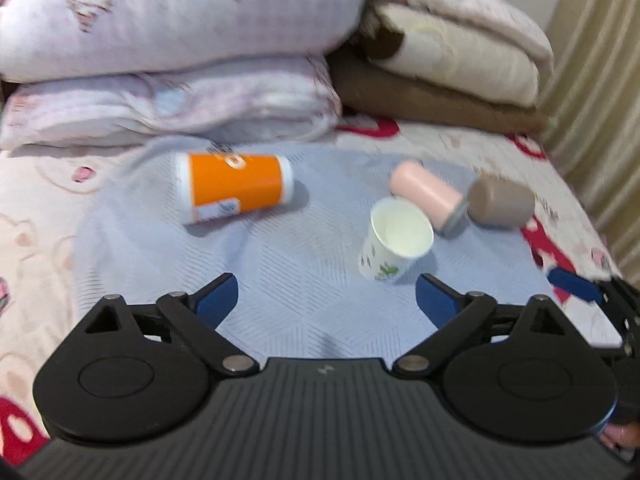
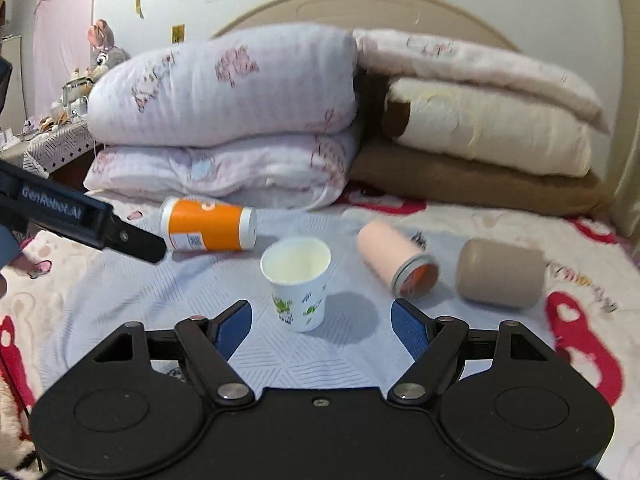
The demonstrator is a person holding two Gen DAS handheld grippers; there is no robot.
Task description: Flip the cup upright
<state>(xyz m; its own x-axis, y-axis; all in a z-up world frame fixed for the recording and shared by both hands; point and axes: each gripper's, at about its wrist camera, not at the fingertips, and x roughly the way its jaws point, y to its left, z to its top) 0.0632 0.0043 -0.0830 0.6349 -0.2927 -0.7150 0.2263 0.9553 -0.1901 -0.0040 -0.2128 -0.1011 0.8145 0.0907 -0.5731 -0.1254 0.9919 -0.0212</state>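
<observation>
A white paper cup with green prints (image 2: 298,284) stands upright, mouth up, on the pale blue mat (image 2: 224,320); it also shows in the left wrist view (image 1: 394,240). An orange cup (image 2: 208,229) (image 1: 232,188), a pink cup (image 2: 394,258) (image 1: 426,194) and a taupe cup (image 2: 500,274) (image 1: 500,204) lie on their sides. My right gripper (image 2: 322,316) is open, just short of the paper cup, touching nothing. My left gripper (image 1: 326,300) is open and empty, the paper cup ahead to its right. The left gripper's body (image 2: 80,220) shows at the left in the right wrist view.
Folded quilts (image 2: 224,120) and blankets (image 2: 480,140) are stacked at the head of the bed behind the mat. A curtain (image 1: 600,80) hangs at the right. A cluttered side table (image 2: 52,136) stands far left.
</observation>
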